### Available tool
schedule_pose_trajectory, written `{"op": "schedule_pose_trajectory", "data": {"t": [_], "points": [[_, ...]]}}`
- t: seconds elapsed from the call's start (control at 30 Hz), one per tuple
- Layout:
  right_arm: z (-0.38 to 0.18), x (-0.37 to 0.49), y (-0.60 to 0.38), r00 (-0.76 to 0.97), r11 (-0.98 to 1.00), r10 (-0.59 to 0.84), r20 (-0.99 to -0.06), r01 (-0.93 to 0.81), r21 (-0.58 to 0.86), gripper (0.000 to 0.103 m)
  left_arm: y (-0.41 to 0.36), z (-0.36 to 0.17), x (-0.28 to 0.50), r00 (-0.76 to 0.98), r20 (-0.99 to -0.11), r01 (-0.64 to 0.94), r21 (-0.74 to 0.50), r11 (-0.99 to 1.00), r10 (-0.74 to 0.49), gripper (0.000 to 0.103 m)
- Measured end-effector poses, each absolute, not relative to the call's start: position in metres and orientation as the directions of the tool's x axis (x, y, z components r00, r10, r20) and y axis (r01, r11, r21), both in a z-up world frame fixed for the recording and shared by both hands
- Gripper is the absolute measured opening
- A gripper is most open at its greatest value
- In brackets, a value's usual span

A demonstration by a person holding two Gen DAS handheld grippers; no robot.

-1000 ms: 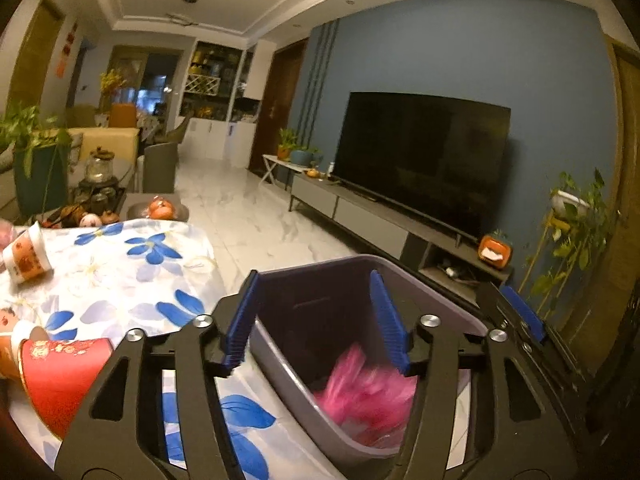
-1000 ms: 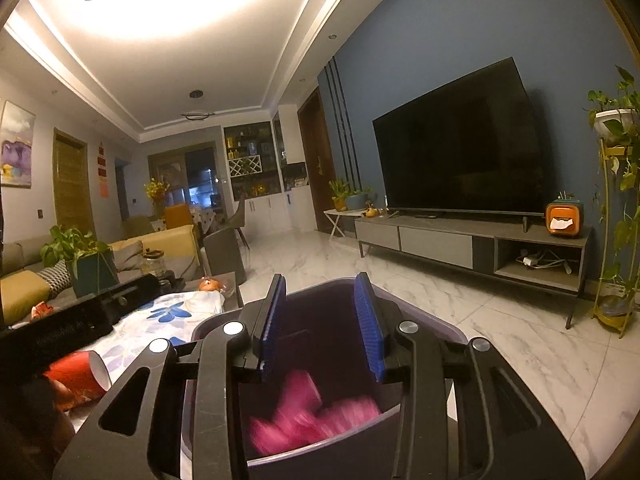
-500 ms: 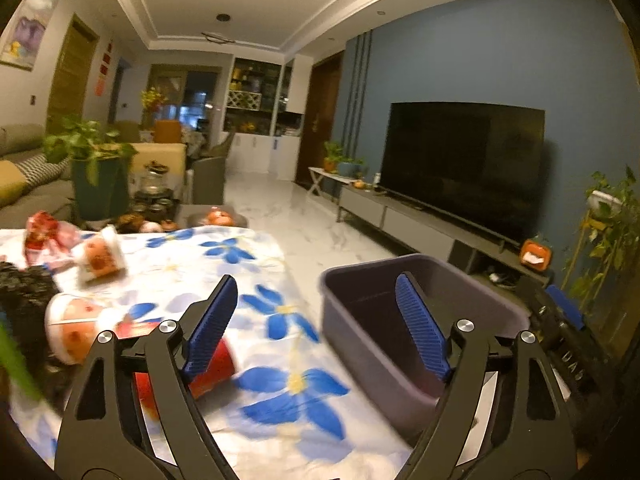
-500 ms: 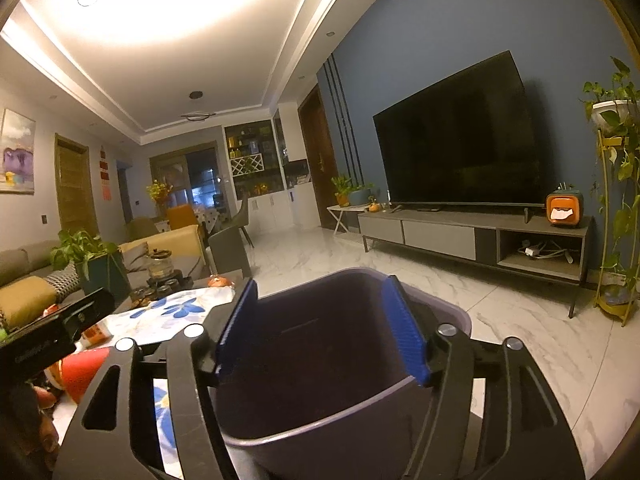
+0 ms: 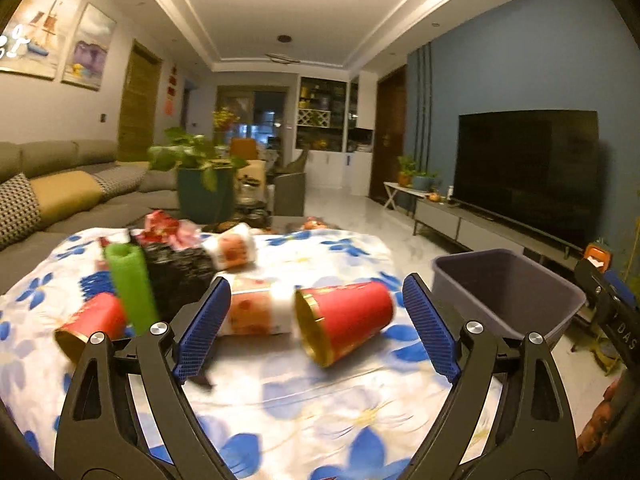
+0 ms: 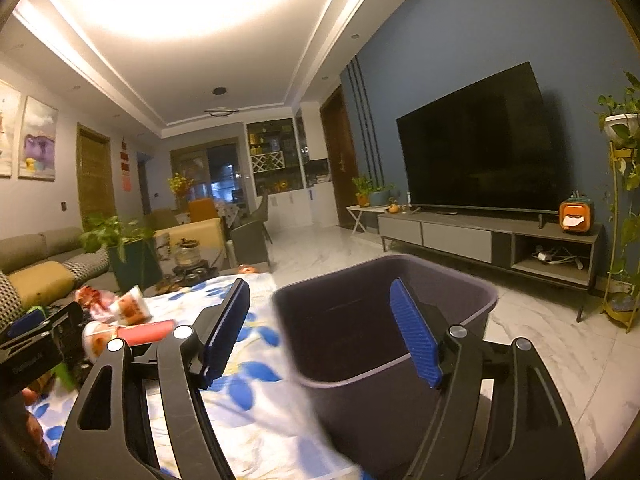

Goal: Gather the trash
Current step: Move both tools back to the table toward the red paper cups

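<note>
Two grippers, both spread wide and empty. Largest first: flowered tablecloth [image 5: 304, 408] carries the litter; dark bin [image 6: 360, 332] stands off its right edge, directly ahead of the right gripper [image 6: 320, 332]. Left gripper [image 5: 316, 328] faces the table. Red paper cup [image 5: 344, 322] lies toppled between its blue pads, long axis running left-near to right-far, gold-rimmed mouth toward the camera. Left gripper is clearly nearer; judged next pick. Behind it a white printed cup [image 5: 256, 312], farther left a green foam tube [image 5: 130, 284].

Red cup [image 5: 344, 320], blue-flowered white cloth [image 5: 320, 412]
</note>
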State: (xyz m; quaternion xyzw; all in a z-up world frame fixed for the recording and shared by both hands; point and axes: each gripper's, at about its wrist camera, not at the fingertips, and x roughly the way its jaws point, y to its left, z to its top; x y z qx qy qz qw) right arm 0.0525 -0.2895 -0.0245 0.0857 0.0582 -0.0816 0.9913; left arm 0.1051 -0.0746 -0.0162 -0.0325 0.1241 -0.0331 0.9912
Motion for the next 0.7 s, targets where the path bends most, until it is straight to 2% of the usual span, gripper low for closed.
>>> {"op": "schedule_pose_trajectory", "data": {"t": [0.3,0.7], "points": [[-0.028,0.054,-0.246,0.985,0.983,-0.076,-0.157,0.1,0.152,0.072,-0.017,-0.022,0.078,0.967,-0.253,-0.065,-0.114,0.991,0.034,0.086],[-0.044,0.076,-0.168,0.981,0.997,0.006,-0.194,0.008,0.071,0.071,0.044,-0.034,0.061,0.948,-0.272,-0.209,-0.129,0.969,0.168,0.086]]}}
